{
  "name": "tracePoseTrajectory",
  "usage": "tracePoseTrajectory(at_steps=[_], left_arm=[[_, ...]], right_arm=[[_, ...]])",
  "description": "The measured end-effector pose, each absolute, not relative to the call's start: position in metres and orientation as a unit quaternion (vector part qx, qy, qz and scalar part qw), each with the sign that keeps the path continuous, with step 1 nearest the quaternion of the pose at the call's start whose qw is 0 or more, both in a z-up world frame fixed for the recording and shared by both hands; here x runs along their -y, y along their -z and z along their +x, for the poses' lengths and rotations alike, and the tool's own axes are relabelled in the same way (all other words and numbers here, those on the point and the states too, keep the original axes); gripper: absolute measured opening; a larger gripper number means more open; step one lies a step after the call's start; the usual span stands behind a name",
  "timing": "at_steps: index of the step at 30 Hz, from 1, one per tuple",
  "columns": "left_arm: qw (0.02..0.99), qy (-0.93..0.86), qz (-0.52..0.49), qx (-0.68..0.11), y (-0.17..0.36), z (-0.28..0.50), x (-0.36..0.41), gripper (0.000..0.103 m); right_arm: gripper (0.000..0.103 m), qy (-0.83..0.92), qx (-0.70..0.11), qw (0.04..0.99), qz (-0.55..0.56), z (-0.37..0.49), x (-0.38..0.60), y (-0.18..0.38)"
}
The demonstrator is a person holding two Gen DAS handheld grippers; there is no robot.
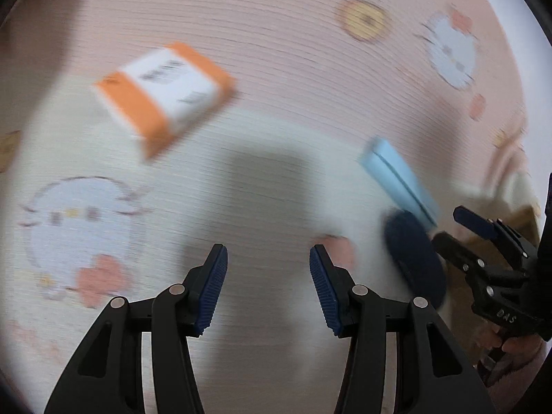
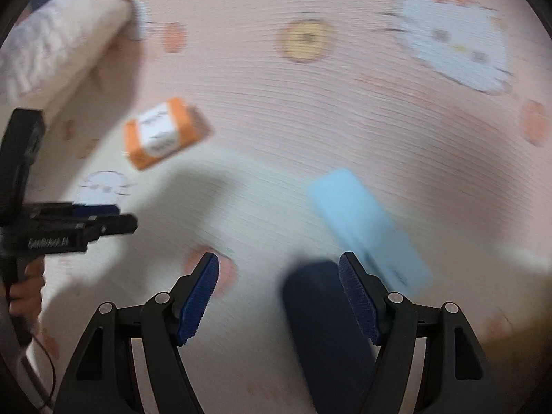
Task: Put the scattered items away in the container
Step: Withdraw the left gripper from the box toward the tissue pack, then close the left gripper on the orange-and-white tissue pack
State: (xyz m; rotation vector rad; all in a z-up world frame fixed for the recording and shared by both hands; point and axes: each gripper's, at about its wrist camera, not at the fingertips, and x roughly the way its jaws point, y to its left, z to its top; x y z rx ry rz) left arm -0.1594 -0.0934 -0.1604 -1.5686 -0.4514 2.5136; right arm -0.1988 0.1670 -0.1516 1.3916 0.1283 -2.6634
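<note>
An orange and white box (image 1: 164, 95) lies on the pink cartoon-print cloth (image 1: 276, 51), ahead and left of my left gripper (image 1: 268, 276), which is open and empty. The box also shows in the right wrist view (image 2: 165, 132). A light blue flat case (image 2: 369, 227) lies ahead of my right gripper (image 2: 278, 296), which is open. A dark navy oval case (image 2: 327, 334) lies between the right jaws, against the right finger, not gripped. In the left wrist view the blue case (image 1: 400, 179) and navy case (image 1: 415, 258) lie at right, next to the right gripper (image 1: 462, 227). No container is clearly seen.
A folded white cloth bundle (image 2: 58, 41) lies at the far left of the right wrist view. The left gripper (image 2: 86, 220) reaches in from the left there. A brownish shape (image 1: 496, 234) sits behind the right gripper, blurred. Both views are motion-blurred.
</note>
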Motion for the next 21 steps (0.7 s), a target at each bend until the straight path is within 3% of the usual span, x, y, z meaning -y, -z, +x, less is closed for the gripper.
tracePoseTrajectory(at_steps=[8,17,21], left_arm=[[-0.025,-0.836,-0.506,0.211,0.169,-0.167,0.164,0.054],[-0.045,-0.833,-0.462,0.300,0.175,-0.182,0.187,0.054],[-0.051,-0.837,-0.458,0.295,0.177,-0.190,0.188,0.054]], right_arm=[[0.071,0.860,0.056,0.200,0.466,-0.257,-0.156,0.170],[0.071,0.816,0.206,0.191,0.505,-0.320,-0.154,0.180],[0.071,0.810,0.190,0.198,0.517,-0.348,-0.140,0.177]])
